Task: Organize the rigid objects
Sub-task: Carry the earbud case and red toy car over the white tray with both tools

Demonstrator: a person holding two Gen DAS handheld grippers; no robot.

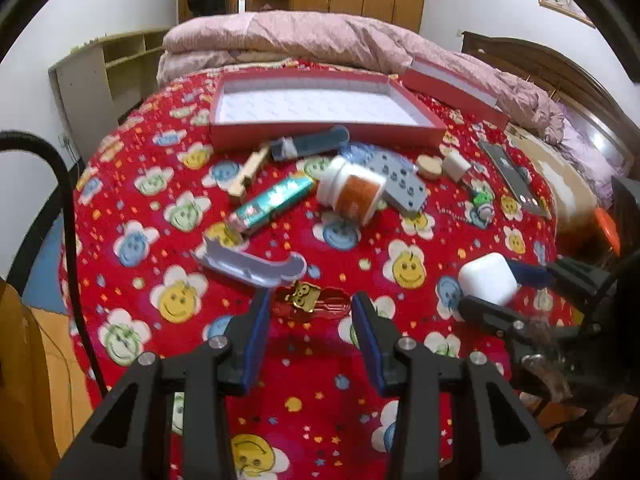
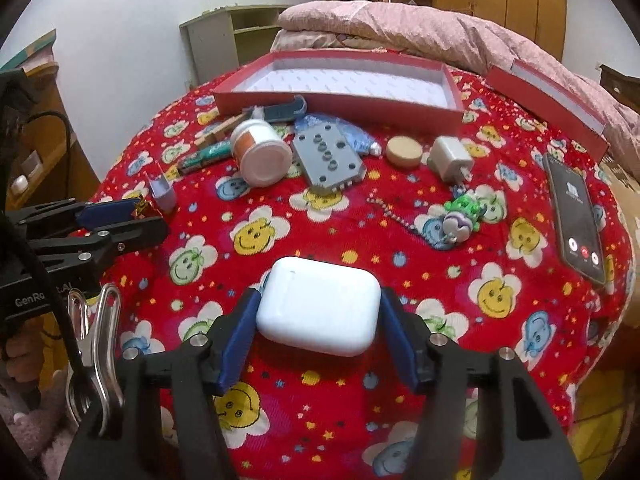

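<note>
**Right wrist view: box still empty, first pickups under way**

Right wrist view, lower centre: the right gripper pinches a white rounded plastic earbud case. At left, the left gripper clamps a small red-and-gold flat trinket. The shallow red cardboard box, upper centre, holds nothing; bottle, tubes, charger and phone lie on the quilt

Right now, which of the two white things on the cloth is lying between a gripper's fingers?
The white earbud case, between the right gripper; the white charger plug lies farther away, near the red box.
</note>
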